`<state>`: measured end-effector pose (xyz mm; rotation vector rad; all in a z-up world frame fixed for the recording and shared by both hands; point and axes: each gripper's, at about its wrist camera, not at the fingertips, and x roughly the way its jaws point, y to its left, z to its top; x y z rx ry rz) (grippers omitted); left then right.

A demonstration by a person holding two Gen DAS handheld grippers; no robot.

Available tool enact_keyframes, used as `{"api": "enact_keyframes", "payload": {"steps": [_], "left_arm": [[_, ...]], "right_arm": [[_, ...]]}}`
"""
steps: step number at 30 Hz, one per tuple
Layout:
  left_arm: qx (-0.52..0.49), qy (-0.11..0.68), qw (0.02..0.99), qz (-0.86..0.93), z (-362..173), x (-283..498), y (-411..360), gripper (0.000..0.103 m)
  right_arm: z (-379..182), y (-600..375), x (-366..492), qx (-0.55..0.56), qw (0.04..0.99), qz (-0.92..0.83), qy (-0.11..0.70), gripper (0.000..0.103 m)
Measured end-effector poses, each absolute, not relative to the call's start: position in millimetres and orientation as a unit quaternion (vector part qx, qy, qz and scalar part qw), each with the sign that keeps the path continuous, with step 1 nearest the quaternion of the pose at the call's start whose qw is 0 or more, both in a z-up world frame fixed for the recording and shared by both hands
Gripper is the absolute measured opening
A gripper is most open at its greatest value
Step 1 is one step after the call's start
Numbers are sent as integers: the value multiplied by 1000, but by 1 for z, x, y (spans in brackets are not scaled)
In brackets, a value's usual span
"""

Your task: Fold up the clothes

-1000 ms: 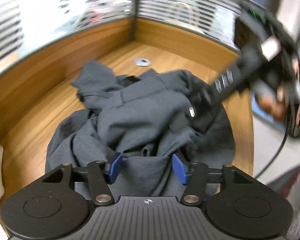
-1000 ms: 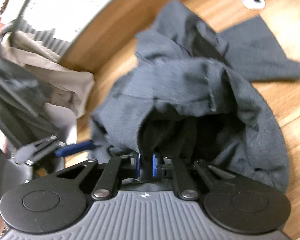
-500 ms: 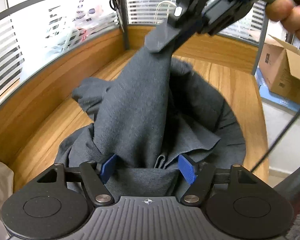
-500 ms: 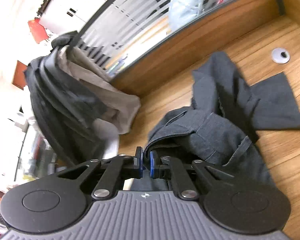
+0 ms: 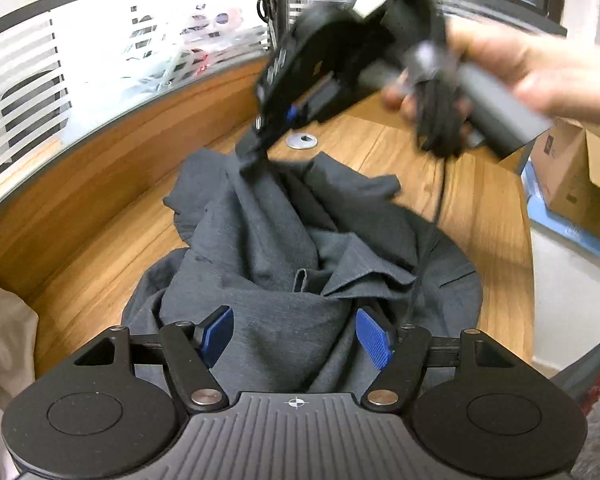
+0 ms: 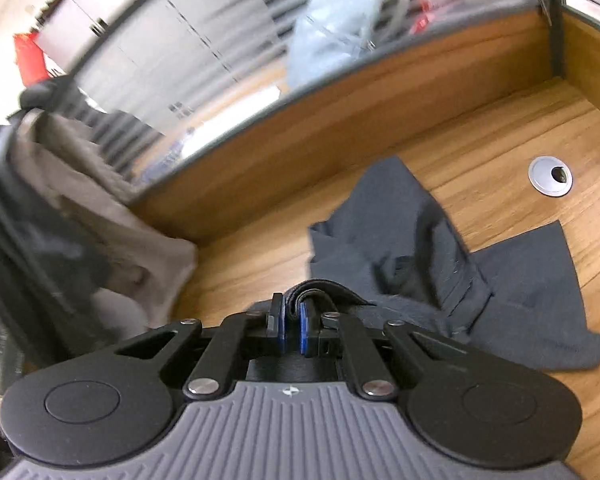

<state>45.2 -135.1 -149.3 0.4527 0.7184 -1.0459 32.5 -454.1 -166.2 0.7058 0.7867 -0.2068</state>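
The desk (image 5: 479, 200) carries a gray garment (image 5: 284, 248), crumpled, no fold made, so nearly all the folding is left. The right gripper (image 6: 291, 326) is clenched on an edge of it, raised; the left gripper (image 5: 296, 334) is spread over the heap, pressing nothing.

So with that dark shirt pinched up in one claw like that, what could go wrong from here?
1. The right gripper pinches only a thin fold of the dark grey shirt, so the fabric could slip out as it lifts.
2. The shirt is bunched, and part of it hangs over the wooden desk edge near the open left gripper; a pull might drag it off.
3. The gripper's black cable dangles onto the shirt and could snag.
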Motion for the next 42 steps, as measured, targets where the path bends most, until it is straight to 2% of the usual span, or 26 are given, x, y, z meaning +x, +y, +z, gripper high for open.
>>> {"api": "enact_keyframes", "payload": {"steps": [5, 7, 8, 9, 11, 14, 18, 25, 26, 28, 30, 31, 33, 38, 42], "left_arm": [[203, 333, 782, -485, -146, 48, -138, 70], [199, 339, 785, -479, -145, 49, -140, 70], [193, 340, 788, -476, -144, 51, -140, 70], [187, 341, 791, -472, -143, 54, -141, 70], [178, 341, 797, -466, -141, 58, -141, 70], [180, 341, 801, -458, -140, 63, -143, 70], [183, 347, 801, -453, -145, 64, -143, 70], [192, 354, 791, -461, -151, 56, -140, 71], [198, 352, 789, -463, -152, 54, -141, 71], [217, 340, 786, -469, -153, 49, -143, 71], [230, 329, 783, -475, -152, 46, -147, 71], [233, 324, 782, -478, -152, 45, -150, 71], [242, 314, 781, -483, -152, 43, -156, 71], [264, 287, 778, -492, -154, 39, -172, 71], [265, 277, 780, -494, -154, 37, -176, 71]], "right_arm": [[-194, -464, 48, 312, 854, -97, 404, 12], [-196, -465, 47, 308, 856, -85, 405, 18], [-194, -465, 44, 308, 857, -80, 405, 25], [-190, -465, 41, 310, 858, -73, 404, 38], [-180, -464, 29, 314, 856, -65, 406, 57], [-166, -453, 9, 289, 863, -68, 409, 67], [-163, -438, -23, 288, 858, -88, 415, 71], [-202, -416, -51, 344, 816, -106, 452, 73], [-208, -415, -52, 353, 811, -107, 454, 72], [-216, -414, -49, 368, 799, -111, 462, 64], [-223, -414, -46, 380, 791, -106, 469, 38], [-223, -414, -45, 384, 788, -101, 471, 32], [-223, -414, -43, 390, 783, -92, 475, 9], [-201, -413, -45, 404, 789, -76, 457, 5], [-156, -412, -50, 403, 812, -52, 419, 4]]}}
